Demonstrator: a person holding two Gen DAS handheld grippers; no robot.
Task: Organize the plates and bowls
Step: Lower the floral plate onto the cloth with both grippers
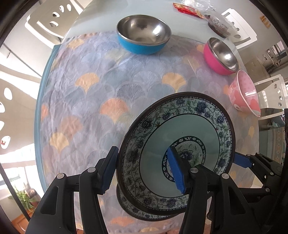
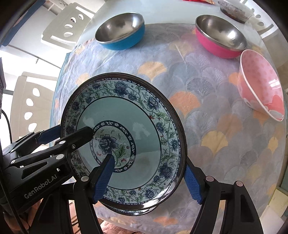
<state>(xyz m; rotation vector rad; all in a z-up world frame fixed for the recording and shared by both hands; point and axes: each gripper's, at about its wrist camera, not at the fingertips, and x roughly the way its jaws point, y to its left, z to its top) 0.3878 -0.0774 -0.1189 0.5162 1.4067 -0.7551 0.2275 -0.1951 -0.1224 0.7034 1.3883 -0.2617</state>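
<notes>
Porcelain, blue-and-white with a dark rim and a peony at its centre, the top plate sits at about five o'clock in the left wrist view, above a second plate of the same pattern whose edge shows beneath it at six o'clock; whether the two touch cannot be told. The left gripper grasps the top plate's rim, one blue pad outside the edge and the other pressed into the pale green well. The right gripper grasps the same plate on its opposite side, one pad inside the well near the flower and the other outside the rim at four o'clock in its own view. Each claw also shows in the other's camera, at the plate's far edge.

Both plates are over a tablecloth printed with grey and orange fan shapes. A blue bowl with a steel lining stands at twelve o'clock in the left view, a pink steel bowl at two o'clock, and just beside it a pale pink patterned bowl at three o'clock. Farther back, near one o'clock, a clear-lidded container and a red packet lie on the bare tabletop. White chairs ring the table.
</notes>
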